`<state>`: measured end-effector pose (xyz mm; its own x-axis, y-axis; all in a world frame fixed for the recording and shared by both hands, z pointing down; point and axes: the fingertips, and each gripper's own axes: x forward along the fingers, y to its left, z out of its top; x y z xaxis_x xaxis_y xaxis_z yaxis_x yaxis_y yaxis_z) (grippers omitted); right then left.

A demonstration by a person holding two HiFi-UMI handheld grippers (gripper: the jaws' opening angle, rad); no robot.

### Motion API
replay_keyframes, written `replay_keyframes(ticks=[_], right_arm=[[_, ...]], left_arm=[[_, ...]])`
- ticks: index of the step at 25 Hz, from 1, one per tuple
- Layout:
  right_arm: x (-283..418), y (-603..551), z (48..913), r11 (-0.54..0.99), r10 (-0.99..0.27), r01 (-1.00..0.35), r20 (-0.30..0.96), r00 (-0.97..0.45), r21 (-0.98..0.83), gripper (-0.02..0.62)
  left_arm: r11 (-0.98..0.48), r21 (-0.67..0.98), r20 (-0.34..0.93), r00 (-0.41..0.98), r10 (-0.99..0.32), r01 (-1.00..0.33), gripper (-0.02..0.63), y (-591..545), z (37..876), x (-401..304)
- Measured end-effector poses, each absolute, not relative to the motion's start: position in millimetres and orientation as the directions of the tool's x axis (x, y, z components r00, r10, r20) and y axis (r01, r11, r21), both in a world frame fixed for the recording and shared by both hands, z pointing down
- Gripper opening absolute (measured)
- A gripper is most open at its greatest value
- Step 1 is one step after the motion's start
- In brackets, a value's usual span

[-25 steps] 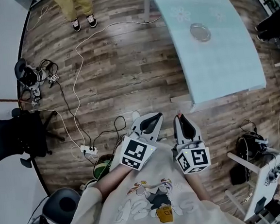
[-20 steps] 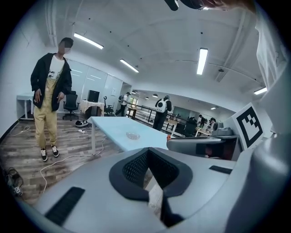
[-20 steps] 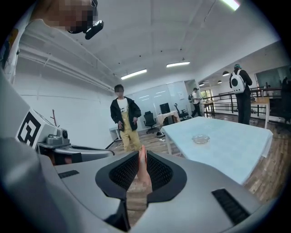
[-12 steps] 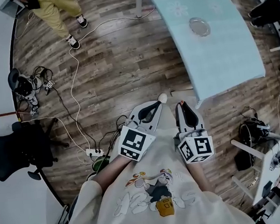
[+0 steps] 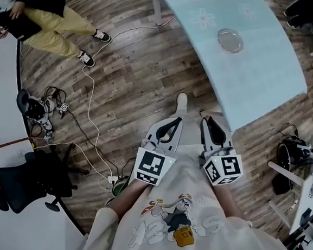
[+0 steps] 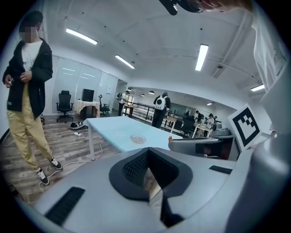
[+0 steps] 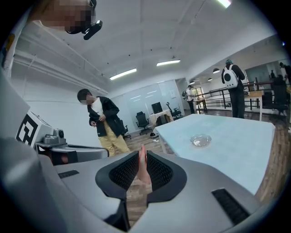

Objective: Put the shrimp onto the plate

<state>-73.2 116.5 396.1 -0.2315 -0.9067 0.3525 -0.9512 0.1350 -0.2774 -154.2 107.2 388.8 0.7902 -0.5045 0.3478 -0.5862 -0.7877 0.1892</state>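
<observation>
A pink shrimp [image 7: 142, 164] stands edge-on between the pads of my right gripper [image 7: 141, 169], which is shut on it; its tip [image 5: 201, 113] just shows in the head view. A clear glass plate [image 5: 229, 40] lies on the pale blue table [image 5: 253, 83], well ahead and to the right of both grippers. The plate [image 7: 200, 140] looks bare in the right gripper view, and it shows small in the left gripper view [image 6: 137, 138]. My left gripper [image 5: 176, 120] is held beside the right gripper [image 5: 205, 119], over the wood floor. Its jaws [image 6: 152, 179] are closed with nothing in them.
The table's near corner [image 5: 234, 127] is just right of the right gripper. A person in yellow trousers [image 5: 55, 27] stands at the far left. White cables [image 5: 88, 95], a power strip [image 5: 116, 178] and a black office chair [image 5: 25, 182] are on the floor at left. My shoe [image 5: 181, 100] is ahead.
I have stepped forward, so my shoe now shows ahead of the grippers. The person in yellow trousers has walked left. Both grippers keep their pose, the shrimp still held.
</observation>
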Motion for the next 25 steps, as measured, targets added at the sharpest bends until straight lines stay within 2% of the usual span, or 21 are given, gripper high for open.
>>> replay_keyframes(ticks=[12,20,25], right_arm=[[21.6,-52.0,394.0,0.159,-0.898,-0.947,0.357,-0.256,-0.279,0.074],[89.1,-133.8,415.0,0.17,-0.893,-0.952,0.369,-0.259,-0.254,0.074],[102.0,-161.4,424.0,0.164,-0.881,-0.95,0.393,-0.262,-0.264,0.074]], left_arm=[[-0.778,0.206,0.383,0.781,-0.494,-0.594,0.008,-64.4,385.5,-60.2],[-0.823,0.179,0.411,0.801,-0.436,-0.539,0.008,-129.3,404.3,3.1],[-0.825,0.17,0.426,0.795,-0.431,-0.539,0.008,-159.6,409.3,14.6]])
